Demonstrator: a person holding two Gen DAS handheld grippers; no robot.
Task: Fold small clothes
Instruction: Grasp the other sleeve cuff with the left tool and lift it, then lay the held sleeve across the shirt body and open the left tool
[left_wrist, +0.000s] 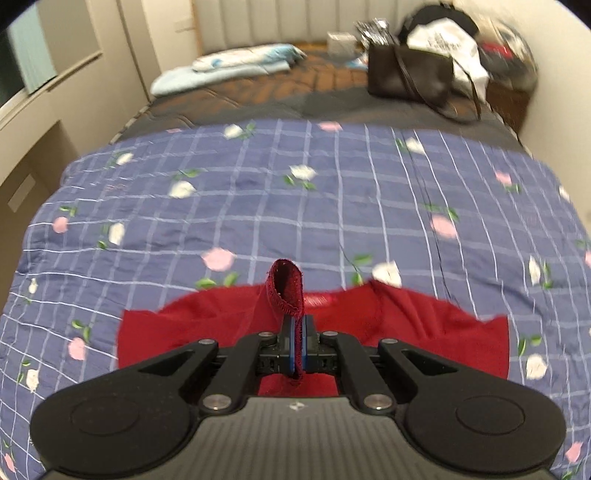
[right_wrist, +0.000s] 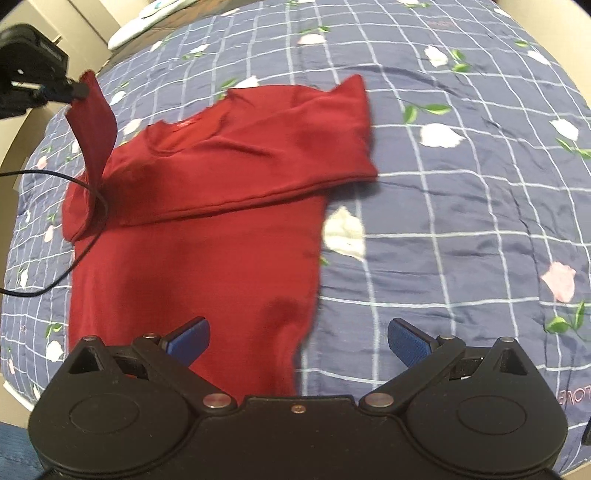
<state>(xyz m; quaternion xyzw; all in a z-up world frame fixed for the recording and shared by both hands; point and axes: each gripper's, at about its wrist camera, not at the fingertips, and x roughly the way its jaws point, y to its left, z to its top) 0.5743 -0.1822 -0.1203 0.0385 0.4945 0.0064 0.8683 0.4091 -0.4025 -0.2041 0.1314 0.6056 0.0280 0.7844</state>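
Observation:
A small dark red T-shirt (right_wrist: 207, 236) lies on the blue checked floral bedspread (right_wrist: 461, 206), one sleeve folded across its chest. My left gripper (left_wrist: 298, 332) is shut on the other sleeve (left_wrist: 286, 291), whose hemmed edge loops up above the fingers. In the right wrist view that left gripper (right_wrist: 75, 92) holds the sleeve (right_wrist: 94, 122) lifted at the shirt's far left. My right gripper (right_wrist: 299, 341) stands open low over the shirt's bottom hem, its blue pads (right_wrist: 408, 341) wide apart with nothing between them.
A black cable (right_wrist: 66, 221) trails over the shirt's left side. Further up the bed sit a dark handbag (left_wrist: 410, 74), a pile of bags and clothes (left_wrist: 461, 40) and light blue bedding (left_wrist: 229, 62). A cabinet (left_wrist: 33, 122) runs along the left, a wall on the right.

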